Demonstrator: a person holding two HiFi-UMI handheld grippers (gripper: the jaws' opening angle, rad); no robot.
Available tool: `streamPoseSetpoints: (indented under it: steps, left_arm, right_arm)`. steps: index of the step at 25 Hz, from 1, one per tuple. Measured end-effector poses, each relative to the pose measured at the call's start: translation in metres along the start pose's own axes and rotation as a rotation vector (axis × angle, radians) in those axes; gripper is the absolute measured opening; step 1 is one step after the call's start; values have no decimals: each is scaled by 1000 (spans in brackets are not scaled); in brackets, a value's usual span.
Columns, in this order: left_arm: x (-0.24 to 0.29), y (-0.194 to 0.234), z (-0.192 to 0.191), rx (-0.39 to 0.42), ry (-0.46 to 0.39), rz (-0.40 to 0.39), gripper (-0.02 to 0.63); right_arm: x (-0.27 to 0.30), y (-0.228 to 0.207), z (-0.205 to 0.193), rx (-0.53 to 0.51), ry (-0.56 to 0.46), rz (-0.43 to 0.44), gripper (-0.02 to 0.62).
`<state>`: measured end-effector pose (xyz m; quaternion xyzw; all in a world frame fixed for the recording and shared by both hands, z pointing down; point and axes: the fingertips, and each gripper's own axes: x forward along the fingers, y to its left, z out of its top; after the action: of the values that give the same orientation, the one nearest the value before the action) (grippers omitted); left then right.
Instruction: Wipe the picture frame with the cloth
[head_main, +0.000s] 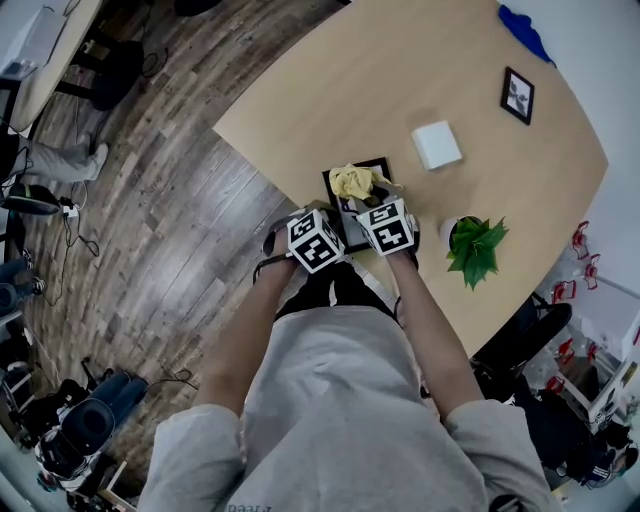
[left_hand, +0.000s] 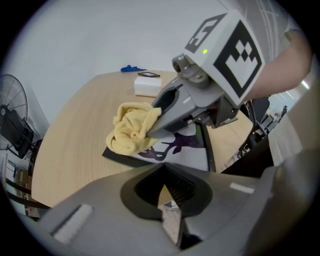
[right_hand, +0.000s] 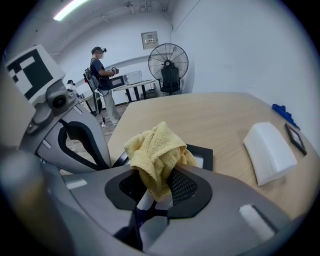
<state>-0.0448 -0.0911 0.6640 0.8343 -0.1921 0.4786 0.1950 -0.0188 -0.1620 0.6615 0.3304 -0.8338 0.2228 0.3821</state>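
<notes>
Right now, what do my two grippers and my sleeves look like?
Both the left gripper and the right gripper have smooth grey moulded bodies with a black recess round the jaws. Each carries a white cube printed with black square markers. A small green light glows on the right gripper's cube. The sleeves are light grey.

Crumpled yellow cloth (head_main: 353, 182), pinched by the right gripper (right_hand: 152, 192), rests on a black picture frame (left_hand: 192, 150) lying flat near the wooden surface's edge, picture centre.
</notes>
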Motion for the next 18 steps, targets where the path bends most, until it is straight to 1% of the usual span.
streamPoseSetpoints:
  steps: [7,12,15,18]
  left_arm:
    - [0,0,1,2,-9,-14,52]
    - [-1,2,1,-1,-21,-18,52]
    - [0,2,1,0,-23,-23,52]
    - [1,2,1,0,-25,-27,52]
  right_arm:
    - [3,-4,14,-21,-20,-33,98]
    - [8,-2,22,0,-51,-26,97]
    - [7,-3,29,-5,-64,-28,97]
    - [5,-4,40,-1,-99,-25,97]
